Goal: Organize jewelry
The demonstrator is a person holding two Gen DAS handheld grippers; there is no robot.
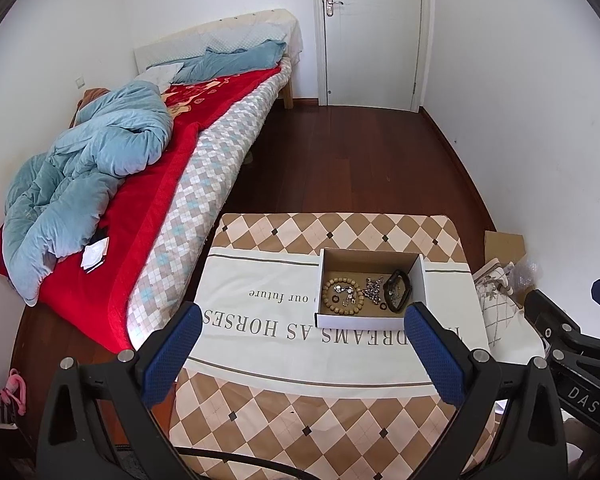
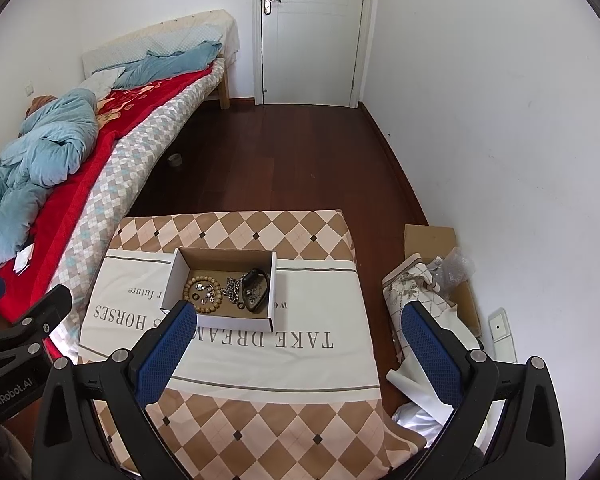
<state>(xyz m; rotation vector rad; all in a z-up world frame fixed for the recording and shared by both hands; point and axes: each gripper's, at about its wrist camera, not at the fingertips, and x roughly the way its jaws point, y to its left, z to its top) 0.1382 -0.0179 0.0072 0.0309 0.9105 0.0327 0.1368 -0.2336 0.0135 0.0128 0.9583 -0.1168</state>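
A small open cardboard box stands on a cloth-covered table. Inside lie a wooden bead bracelet, a silver chain heap, a dark bangle and small rings. My left gripper is open and empty, held above the table just in front of the box. My right gripper is open and empty, nearer than the box and to its right. Each gripper shows at the edge of the other's view.
A bed with a red blanket and blue duvet runs along the left wall. A folded patterned cloth and flat cardboard lie on the floor right of the table. A white door is at the far end past dark wood floor.
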